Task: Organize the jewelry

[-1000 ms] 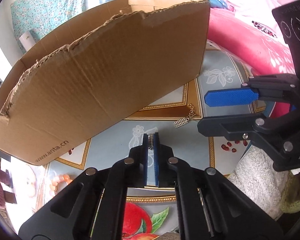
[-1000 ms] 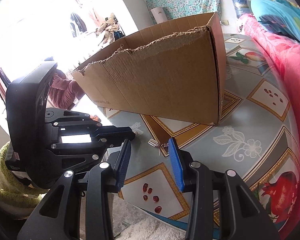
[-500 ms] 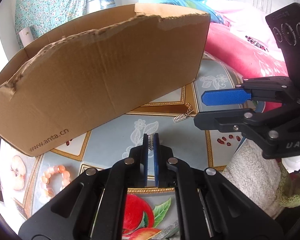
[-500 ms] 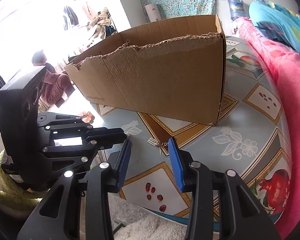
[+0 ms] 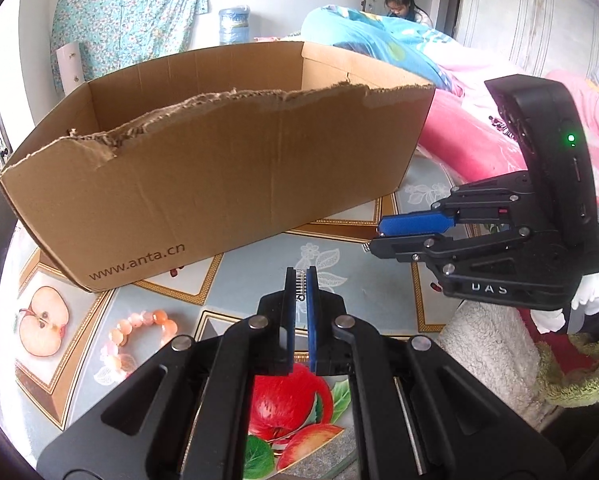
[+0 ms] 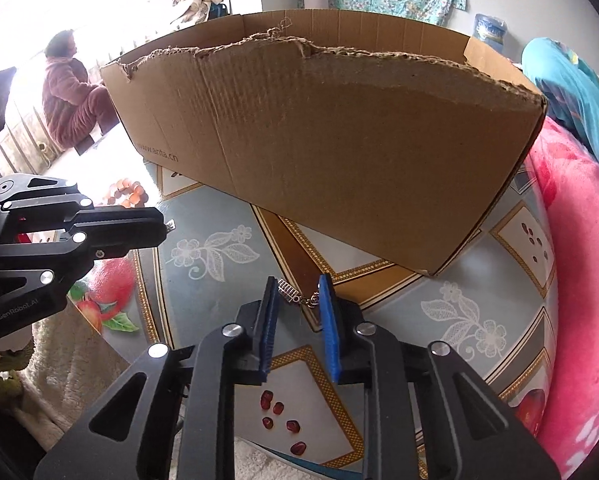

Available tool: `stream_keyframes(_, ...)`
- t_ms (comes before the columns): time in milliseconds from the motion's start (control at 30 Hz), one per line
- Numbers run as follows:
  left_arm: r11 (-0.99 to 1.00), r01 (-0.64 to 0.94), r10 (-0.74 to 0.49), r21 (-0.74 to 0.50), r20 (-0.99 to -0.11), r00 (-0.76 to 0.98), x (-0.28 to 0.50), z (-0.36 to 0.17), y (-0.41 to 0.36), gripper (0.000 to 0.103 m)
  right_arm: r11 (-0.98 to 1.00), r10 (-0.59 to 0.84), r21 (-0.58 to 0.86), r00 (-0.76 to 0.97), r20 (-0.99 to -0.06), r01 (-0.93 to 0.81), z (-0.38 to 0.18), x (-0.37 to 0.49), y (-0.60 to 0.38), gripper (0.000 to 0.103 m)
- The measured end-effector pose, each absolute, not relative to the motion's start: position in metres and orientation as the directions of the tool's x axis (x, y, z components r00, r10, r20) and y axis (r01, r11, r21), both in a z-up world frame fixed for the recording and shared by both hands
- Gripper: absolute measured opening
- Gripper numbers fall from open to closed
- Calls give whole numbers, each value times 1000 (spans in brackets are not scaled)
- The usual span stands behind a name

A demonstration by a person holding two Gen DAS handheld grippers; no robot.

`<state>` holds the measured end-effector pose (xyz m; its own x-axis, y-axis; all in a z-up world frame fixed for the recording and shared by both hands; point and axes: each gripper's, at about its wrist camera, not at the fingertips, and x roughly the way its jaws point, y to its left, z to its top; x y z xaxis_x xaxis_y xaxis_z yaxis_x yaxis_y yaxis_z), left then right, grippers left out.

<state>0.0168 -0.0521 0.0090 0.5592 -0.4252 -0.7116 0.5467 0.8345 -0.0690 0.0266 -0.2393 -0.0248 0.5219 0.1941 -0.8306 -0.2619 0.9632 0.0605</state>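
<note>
My left gripper [image 5: 300, 276] is shut on a small silver earring [image 5: 300, 280], held above the patterned table in front of the brown cardboard box [image 5: 219, 168]. It shows at the left of the right wrist view [image 6: 165, 226], the earring tip [image 6: 170, 224] poking out. My right gripper [image 6: 299, 296] is open, its jaws on either side of a second silver earring [image 6: 289, 291] with a short chain lying on the table. It is also in the left wrist view [image 5: 383, 232]. The box [image 6: 339, 152] stands open-topped just behind.
A pink bead bracelet [image 5: 139, 332] lies on the table at the left, also in the right wrist view [image 6: 125, 192]. A pink blanket [image 6: 579, 260] borders the table on the right. A fuzzy white cloth [image 5: 487, 344] covers the near edge. People sit in the background.
Both grippers have risen, so the box's open top shows. My right gripper has moved forward until its jaws flank the earring on the table. The left stays shut on its earring.
</note>
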Motion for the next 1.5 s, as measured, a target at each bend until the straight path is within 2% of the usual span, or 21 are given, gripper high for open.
stream_keyframes(33,835,546,-428,-72,-709,560,17,10,-51,4,964,196,66,518,-833,-259,-24,28,-240,8)
stream_keyframes(167,840,536,-434,-84,-697,571,13,13,-43,4,964,214,97,509,-834,-246,-22,29,-245,4)
stream_keyframes(500,848,524,-438,-75,-655,616,7,34,-36,4,957,278,171,568,-774,-234,19,16,-260,4)
stream_keyframes(900,835,549,-481,-21,-512,712,30,120,-44,4,915,401,211,716,-572,-345,126,34,-272,4)
stream_keyframes(967,832,554,-484,-25,-522,702,46,123,-50,4,915,399,204,717,-571,-347,131,50,-277,4)
stream_keyframes(1033,826,558,-502,-80,-556,663,68,120,-56,4,911,409,220,701,-584,-348,128,67,-282,4)
stream_keyframes(1367,861,475,-435,-181,-746,504,160,72,-86,4,934,351,227,600,-719,-275,77,138,-296,5)
stream_keyframes(1500,859,455,-449,-234,-771,451,177,58,-88,5,936,348,230,598,-722,-267,70,151,-301,5)
